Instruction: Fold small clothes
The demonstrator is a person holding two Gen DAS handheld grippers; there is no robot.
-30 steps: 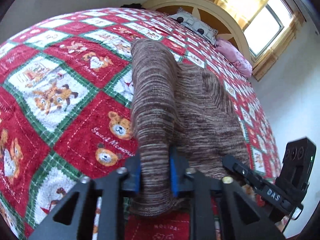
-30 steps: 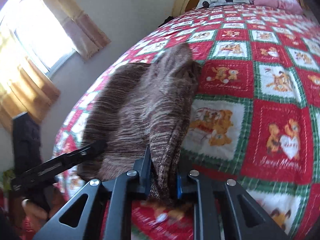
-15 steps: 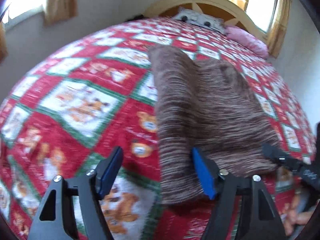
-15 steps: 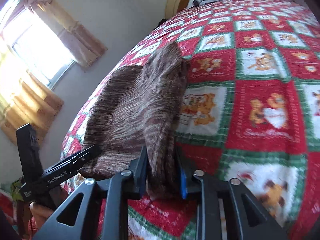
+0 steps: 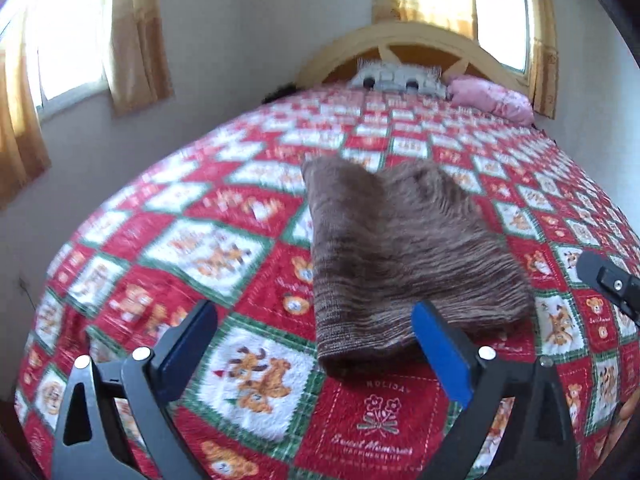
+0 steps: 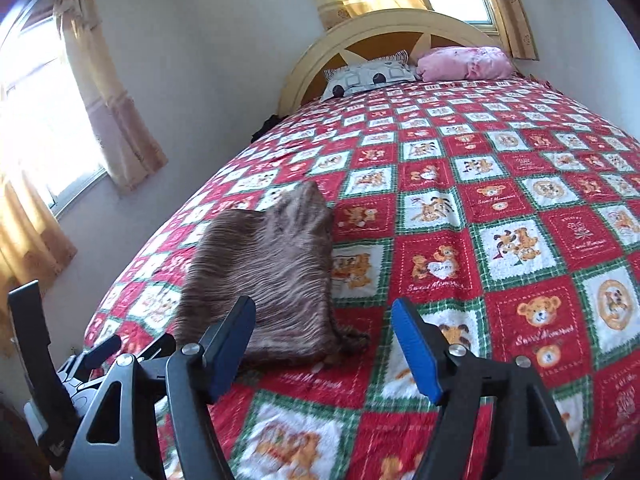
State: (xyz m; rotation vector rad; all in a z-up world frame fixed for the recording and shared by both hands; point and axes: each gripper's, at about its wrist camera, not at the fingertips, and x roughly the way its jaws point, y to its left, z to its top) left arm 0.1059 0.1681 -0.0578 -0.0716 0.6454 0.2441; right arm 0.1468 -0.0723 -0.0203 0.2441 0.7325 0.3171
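A brown striped knit garment (image 5: 404,256) lies folded on the red, green and white bear-patterned quilt (image 5: 224,248), near the bed's front edge. My left gripper (image 5: 316,332) is open and empty, hovering just in front of the garment's near edge. In the right wrist view the garment (image 6: 272,276) lies ahead to the left on the quilt (image 6: 500,216). My right gripper (image 6: 324,328) is open and empty, its left finger (image 6: 228,348) overlapping the garment's near edge. The left gripper shows at that view's lower left (image 6: 92,356).
A grey patterned pillow (image 6: 368,76) and a pink pillow (image 6: 464,62) lie by the curved wooden headboard (image 6: 384,28). Curtained windows (image 6: 48,120) stand on the left wall and behind the bed. The bed's left edge drops to the wall.
Both grippers opened and let go of the garment, then pulled back and up. The garment dropped flat onto the quilt.
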